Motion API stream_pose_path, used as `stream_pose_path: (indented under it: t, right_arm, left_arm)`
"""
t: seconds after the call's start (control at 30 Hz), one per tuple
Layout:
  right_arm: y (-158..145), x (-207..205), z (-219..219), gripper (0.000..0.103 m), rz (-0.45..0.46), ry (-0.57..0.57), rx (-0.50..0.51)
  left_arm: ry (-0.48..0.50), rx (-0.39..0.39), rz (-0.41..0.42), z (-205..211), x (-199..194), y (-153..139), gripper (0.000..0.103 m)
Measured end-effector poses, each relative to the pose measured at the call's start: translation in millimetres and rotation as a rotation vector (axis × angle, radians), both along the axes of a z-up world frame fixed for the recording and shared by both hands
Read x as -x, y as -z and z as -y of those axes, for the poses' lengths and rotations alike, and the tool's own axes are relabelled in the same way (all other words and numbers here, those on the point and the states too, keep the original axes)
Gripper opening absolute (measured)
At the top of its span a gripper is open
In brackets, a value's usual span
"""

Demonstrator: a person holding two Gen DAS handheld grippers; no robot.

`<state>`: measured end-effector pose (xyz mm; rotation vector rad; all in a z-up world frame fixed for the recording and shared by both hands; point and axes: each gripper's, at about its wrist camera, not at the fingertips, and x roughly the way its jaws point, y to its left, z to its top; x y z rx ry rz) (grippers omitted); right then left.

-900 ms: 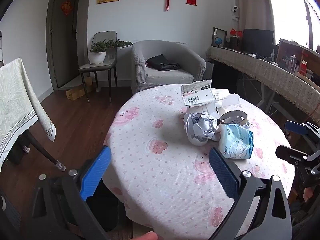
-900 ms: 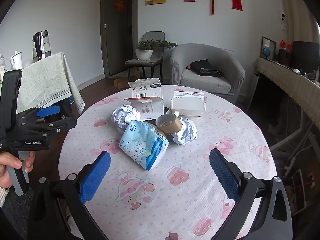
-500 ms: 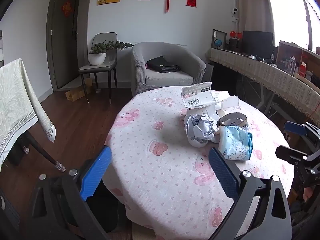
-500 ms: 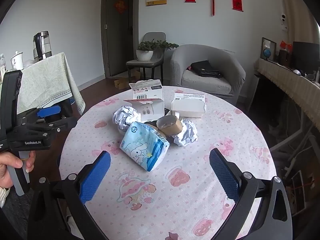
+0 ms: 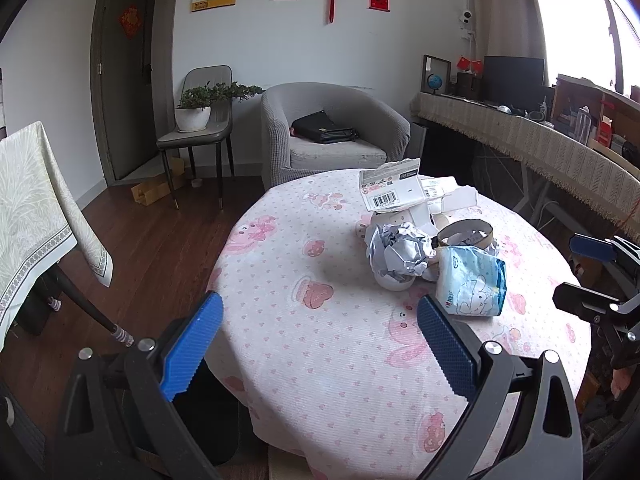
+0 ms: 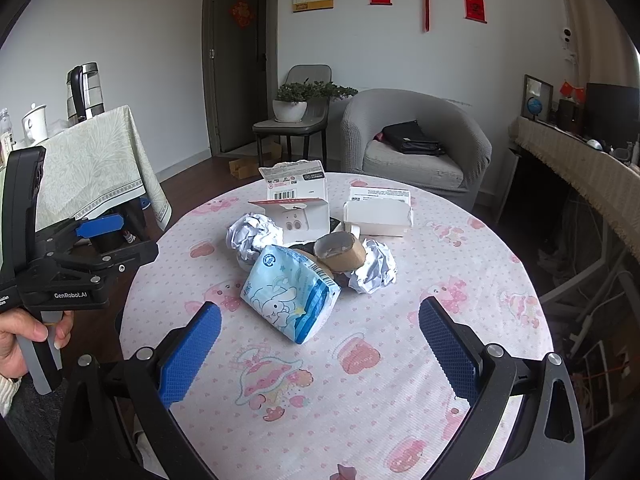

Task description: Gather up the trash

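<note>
— Looking at the round table (image 6: 460, 280): where's the trash?

— Heaped in the middle of the frame. A blue tissue pack (image 6: 290, 294) lies nearest, a cardboard tape ring (image 6: 340, 252) just behind it, crumpled paper balls (image 6: 252, 236) on either side, and torn white boxes (image 6: 378, 212) at the back.

— And the tools?

— The right gripper (image 6: 320, 344) hangs at the bottom of the frame, jaws spread wide, nothing between them. The left gripper (image 5: 320, 340) is likewise spread and empty, held by a hand (image 6: 22, 340) at the left edge.
</note>
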<state>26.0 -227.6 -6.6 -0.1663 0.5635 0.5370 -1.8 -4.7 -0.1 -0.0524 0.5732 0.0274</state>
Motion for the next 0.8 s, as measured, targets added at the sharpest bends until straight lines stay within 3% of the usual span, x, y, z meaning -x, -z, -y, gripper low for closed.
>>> stream_pose_path:
  t: [0.8]
  right_arm:
    - [-0.2, -0.2, 1.0, 0.100, -0.001, -0.003, -0.009]
  left_arm:
    - [0.002, 0.003, -0.006, 1.1, 1.1, 0.8, 0.099]
